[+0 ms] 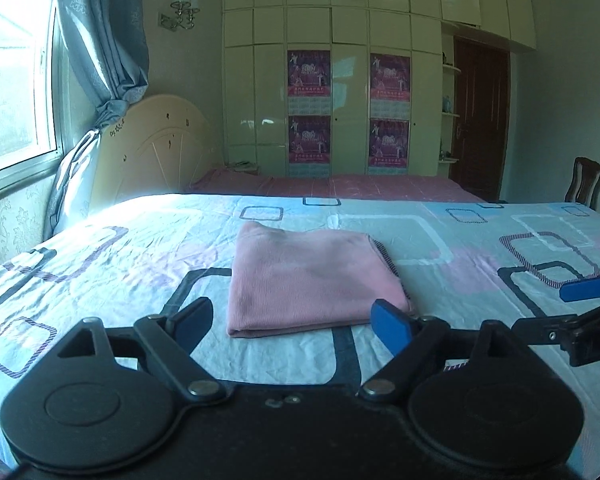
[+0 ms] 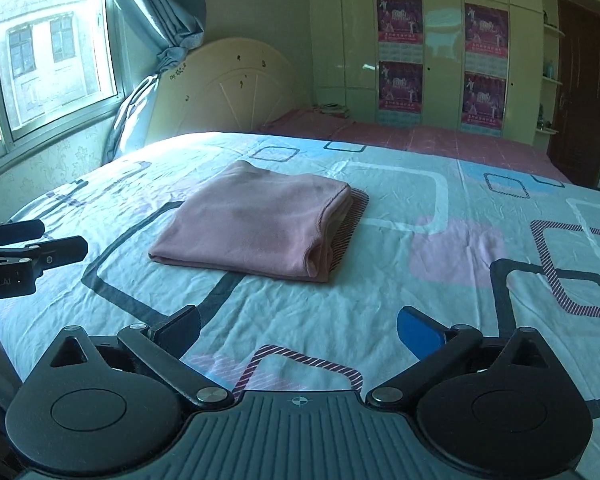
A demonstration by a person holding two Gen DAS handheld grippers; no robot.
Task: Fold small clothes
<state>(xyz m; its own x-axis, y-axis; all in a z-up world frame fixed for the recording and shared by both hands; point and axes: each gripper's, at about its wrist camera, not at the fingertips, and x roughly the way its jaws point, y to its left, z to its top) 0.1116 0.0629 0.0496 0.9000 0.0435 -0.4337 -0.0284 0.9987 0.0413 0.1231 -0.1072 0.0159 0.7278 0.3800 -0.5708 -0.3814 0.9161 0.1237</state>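
A pink garment [image 1: 312, 280] lies folded into a flat rectangle on the patterned bed sheet [image 1: 100, 264]; in the right wrist view the pink garment [image 2: 256, 220] shows a striped edge on its right side. My left gripper [image 1: 292, 322] hovers just short of the near edge of the fold, jaws wide apart, nothing between them. My right gripper [image 2: 300, 332] is open too, over bare sheet [image 2: 460, 248] nearer than the garment. Each gripper shows at the side of the other's view: the right gripper [image 1: 588, 300], the left gripper [image 2: 32, 248].
A cream headboard [image 1: 156, 148] and a pillow [image 1: 74, 184] stand at the left by the window [image 1: 12, 80]. Behind the bed lie a second bed with a pink cover [image 1: 340, 186], white wardrobes [image 1: 340, 60], a dark door [image 1: 480, 120] and a wooden chair [image 1: 584, 180].
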